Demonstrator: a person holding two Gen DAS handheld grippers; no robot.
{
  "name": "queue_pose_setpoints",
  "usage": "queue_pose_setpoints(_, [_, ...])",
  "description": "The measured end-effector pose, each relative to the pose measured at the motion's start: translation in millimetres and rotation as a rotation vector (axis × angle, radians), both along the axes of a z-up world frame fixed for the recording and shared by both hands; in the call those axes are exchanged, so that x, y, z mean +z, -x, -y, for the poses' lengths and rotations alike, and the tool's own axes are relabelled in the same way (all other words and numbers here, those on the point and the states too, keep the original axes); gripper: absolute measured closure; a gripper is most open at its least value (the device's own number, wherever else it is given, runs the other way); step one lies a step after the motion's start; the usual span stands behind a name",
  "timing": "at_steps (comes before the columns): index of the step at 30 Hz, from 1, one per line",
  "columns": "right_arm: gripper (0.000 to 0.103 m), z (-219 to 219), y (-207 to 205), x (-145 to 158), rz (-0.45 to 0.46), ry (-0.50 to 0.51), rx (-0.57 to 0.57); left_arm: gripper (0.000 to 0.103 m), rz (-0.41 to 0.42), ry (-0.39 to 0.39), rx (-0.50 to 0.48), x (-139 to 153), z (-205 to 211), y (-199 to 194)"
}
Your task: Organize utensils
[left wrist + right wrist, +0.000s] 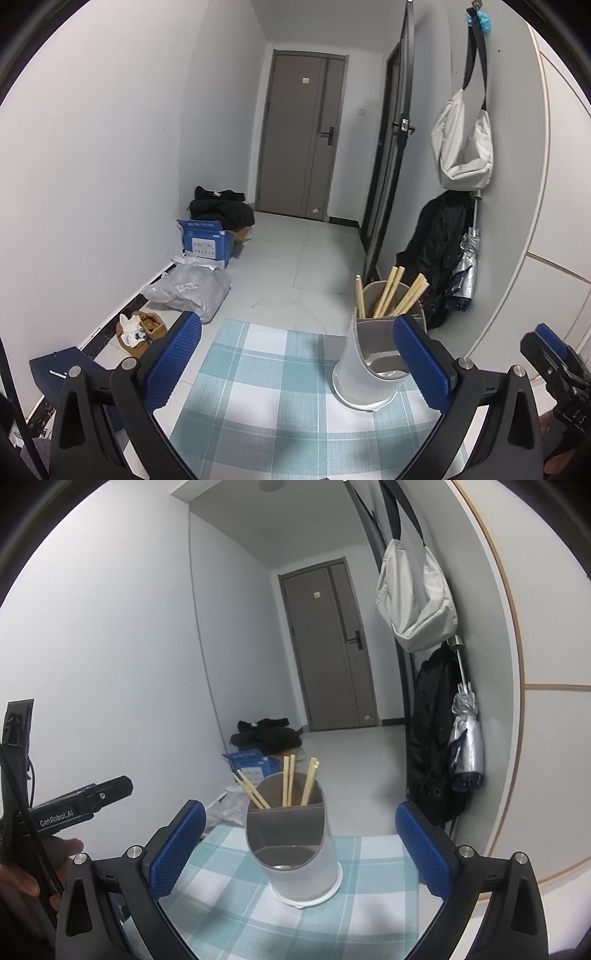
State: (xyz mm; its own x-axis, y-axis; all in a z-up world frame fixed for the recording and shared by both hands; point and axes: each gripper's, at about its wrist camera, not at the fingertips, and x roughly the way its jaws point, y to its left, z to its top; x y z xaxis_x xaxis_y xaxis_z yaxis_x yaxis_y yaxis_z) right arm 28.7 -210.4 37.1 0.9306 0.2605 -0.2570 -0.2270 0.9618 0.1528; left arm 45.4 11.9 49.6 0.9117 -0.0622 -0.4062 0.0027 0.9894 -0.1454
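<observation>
On checked cloth [229, 897] stood holder [295, 849] w/ chopsticks [288, 781] in rear compartment. Left gripper [295, 362] and right gripper [301, 843] both spread wide, held nothing.

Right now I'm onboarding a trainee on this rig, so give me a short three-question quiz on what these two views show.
1. True or false: the chopsticks stand in the rear compartment of the utensil holder.
2. What does the holder stand on: A) bare floor, B) checked cloth, C) blue box?
3. Fill in: the right hand-held gripper and the left hand-held gripper are both ____ and hold nothing.

Key: 1 true; 2 B; 3 open.
</observation>
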Motion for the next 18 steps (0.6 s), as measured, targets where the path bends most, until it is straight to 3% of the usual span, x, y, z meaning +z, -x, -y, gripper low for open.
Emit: queue_pose_setpoints(18, [0.000, -3.1, 2.2, -2.1, -0.001, 0.018, 0.001, 0.001, -0.013, 0.009, 0.010, -1.0, -3.4, -2.1])
